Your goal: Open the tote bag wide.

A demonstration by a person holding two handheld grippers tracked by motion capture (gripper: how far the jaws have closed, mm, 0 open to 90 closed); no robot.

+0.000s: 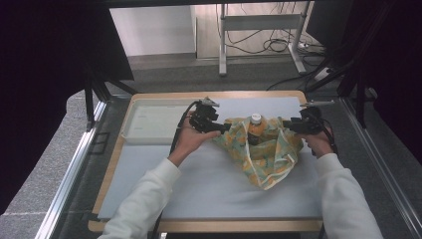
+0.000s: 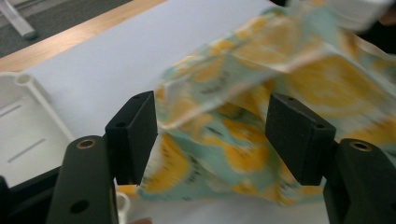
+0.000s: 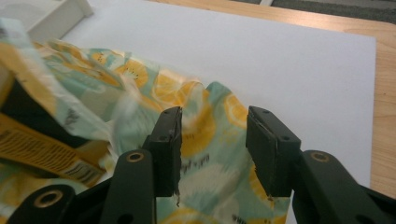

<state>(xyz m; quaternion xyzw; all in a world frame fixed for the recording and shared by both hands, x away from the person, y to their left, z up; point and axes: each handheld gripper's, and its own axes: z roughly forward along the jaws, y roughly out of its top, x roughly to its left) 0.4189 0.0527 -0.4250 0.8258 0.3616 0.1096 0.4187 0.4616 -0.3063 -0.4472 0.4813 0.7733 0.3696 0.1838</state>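
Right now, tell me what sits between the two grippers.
In the high view, the fruit-print bag with a bottle standing in it lies between the left gripper and right gripper.

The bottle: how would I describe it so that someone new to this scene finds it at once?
On the white mat covering the wooden table, a lemon-print cloth bag lies right of the white tray. The bottle stands inside it: white cap, orange body, the one upright thing there.

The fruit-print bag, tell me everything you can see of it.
The bag is soft, thin cloth, pale green with orange citrus slices. It lies crumpled on the white mat, mouth gaping, around an upright bottle. The left gripper and right gripper flank its edges, jaws apart, cloth loose between them.
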